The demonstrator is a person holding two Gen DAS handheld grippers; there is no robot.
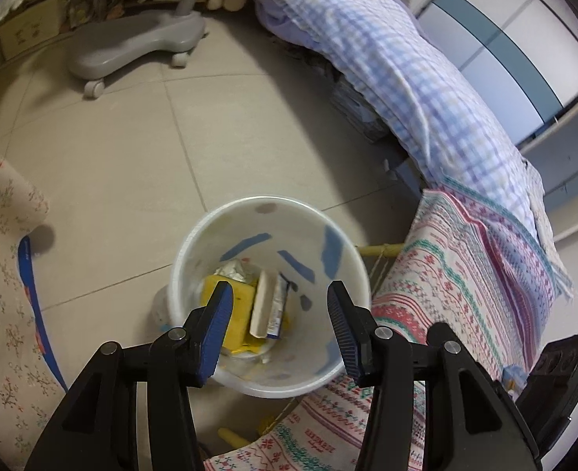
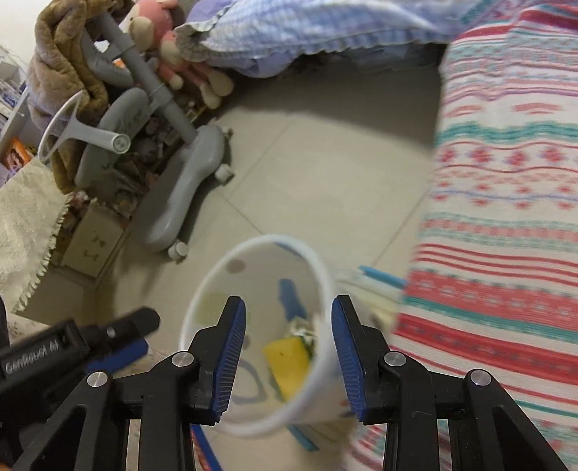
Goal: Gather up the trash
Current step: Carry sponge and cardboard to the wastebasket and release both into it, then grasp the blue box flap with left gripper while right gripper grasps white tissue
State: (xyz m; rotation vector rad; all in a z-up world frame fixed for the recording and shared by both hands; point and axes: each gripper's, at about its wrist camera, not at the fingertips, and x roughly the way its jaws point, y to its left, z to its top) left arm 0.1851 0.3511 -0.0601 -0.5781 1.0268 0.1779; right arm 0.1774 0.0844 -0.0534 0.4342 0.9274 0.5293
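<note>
Hovering both grippers over the white bin (image 1: 270, 298) on the floor beside the bed: left gripper (image 1: 280, 306) and right gripper (image 2: 289, 322) stand apart, empty. Binned yellow packet (image 1: 230, 306) looks light, crushable; I would grip the bin's stiff rim.

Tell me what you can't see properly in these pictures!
- Bottom of the white bin: left wrist view, partly hidden by the left gripper with its open jaws.
- Print on the small packet in the bin: too small to read.
- Trash in the bin: right wrist view, blurred; only a yellow piece shows.
- Striped cloth: blurred, cut off by the edge.
- Right gripper: jaws open, holding nothing.
</note>
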